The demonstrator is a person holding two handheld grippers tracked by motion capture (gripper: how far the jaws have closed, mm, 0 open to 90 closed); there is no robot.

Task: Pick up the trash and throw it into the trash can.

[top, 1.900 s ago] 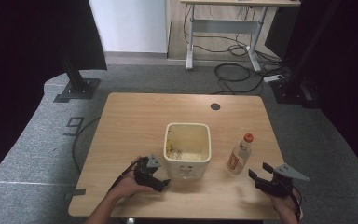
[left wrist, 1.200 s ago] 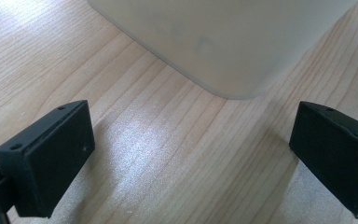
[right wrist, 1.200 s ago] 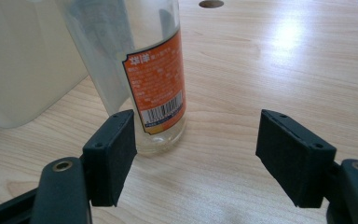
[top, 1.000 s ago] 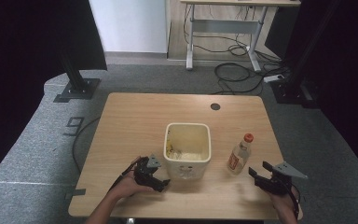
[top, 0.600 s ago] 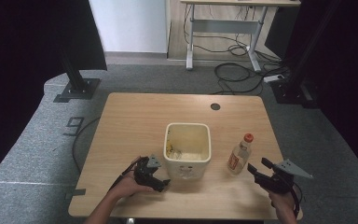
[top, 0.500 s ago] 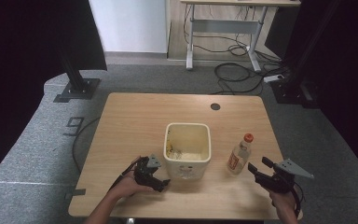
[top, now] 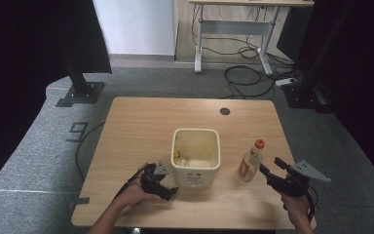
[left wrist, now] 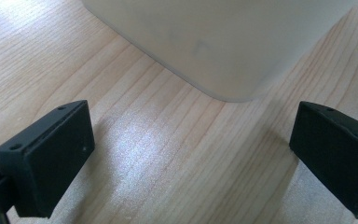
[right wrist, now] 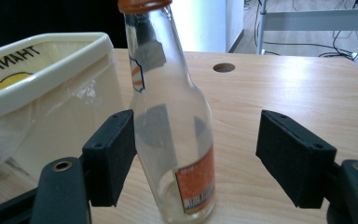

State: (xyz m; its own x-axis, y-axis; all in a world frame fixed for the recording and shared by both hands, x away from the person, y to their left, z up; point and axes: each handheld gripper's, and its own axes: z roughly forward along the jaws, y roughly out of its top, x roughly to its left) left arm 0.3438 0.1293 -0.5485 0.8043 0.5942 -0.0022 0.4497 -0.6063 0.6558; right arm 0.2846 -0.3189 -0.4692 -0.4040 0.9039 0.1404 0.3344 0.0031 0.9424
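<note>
Right tongs (right wrist: 196, 158) are gaping wide around the bottle (right wrist: 172, 116), needing to close; left tongs (left wrist: 191, 154), also wide, are waiting at the bin's (top: 196, 155) eight o'clock

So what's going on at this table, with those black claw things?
A person sits at a wooden table with a hand-held claw in each hand. The right claw is open, its jaws on either side of an upright clear glass bottle with an orange cap, not yet closed on it. The left claw, also open, rests low on the table, pointing at the base of a cream plastic bin. The bottle stands just right of the bin.
</note>
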